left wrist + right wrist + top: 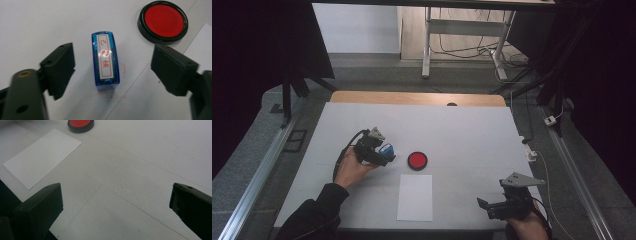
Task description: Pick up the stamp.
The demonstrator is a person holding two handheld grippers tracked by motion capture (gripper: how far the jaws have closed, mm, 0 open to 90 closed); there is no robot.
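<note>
A blue stamp [105, 58] with a white label and red characters lies on the white table between my left gripper's jaws, touching neither. That left gripper [112, 71] is open around it; in the high view the left gripper [384, 156] sits left of centre with the stamp [386, 148] at its tip. A round black ink pad with a red face [417, 160] [162, 20] [81, 124] rests just right of the stamp. A white paper sheet [415, 197] [41, 156] lies below the pad. My right gripper [487, 206] [116, 202] stands open over bare table at the front right.
The white table cover [472, 135] ends at a wooden strip [417, 98] at the back. Metal rails [257, 175] run along both sides. A cable and plug [532, 152] lie at the right edge. A desk frame [462, 30] stands beyond.
</note>
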